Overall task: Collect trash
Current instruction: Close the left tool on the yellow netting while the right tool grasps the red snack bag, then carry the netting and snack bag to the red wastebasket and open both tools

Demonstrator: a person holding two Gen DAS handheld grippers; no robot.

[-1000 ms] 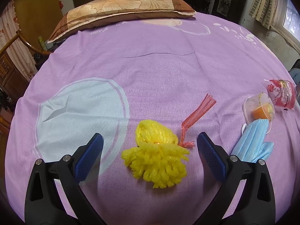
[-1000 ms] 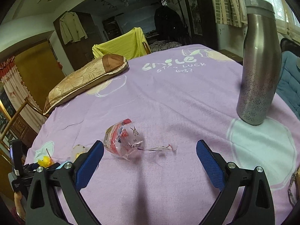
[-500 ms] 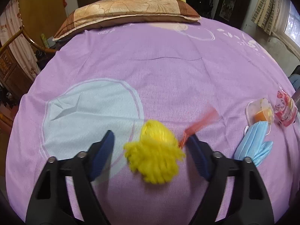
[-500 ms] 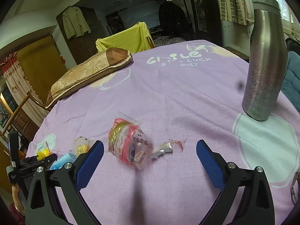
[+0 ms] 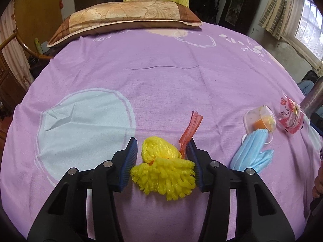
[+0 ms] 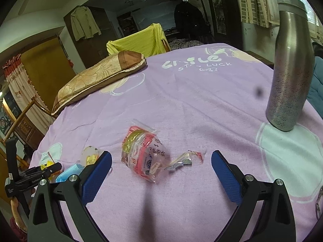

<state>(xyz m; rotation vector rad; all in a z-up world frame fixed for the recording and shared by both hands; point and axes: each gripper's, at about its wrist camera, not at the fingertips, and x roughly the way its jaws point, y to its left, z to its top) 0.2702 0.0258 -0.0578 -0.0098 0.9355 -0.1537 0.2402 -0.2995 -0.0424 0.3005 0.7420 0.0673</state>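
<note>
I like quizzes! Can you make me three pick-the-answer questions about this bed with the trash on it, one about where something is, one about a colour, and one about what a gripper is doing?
1. Where does the metal bottle stand?
A. On the pillow
B. On the purple sheet, at its right side
C. On the floor

2. What colour is the foam net between the left gripper's fingers?
A. Yellow
B. Green
C. White

3. How is the right gripper?
A. Shut on the snack bag
B. Open, with nothing held
C. Shut on the bottle

Answers:
1 B, the bottle stands upright on the purple sheet, far from the pillow.
2 A, the net is bright yellow.
3 B, its blue pads are wide apart and the snack bag lies on the sheet ahead, untouched.
</note>
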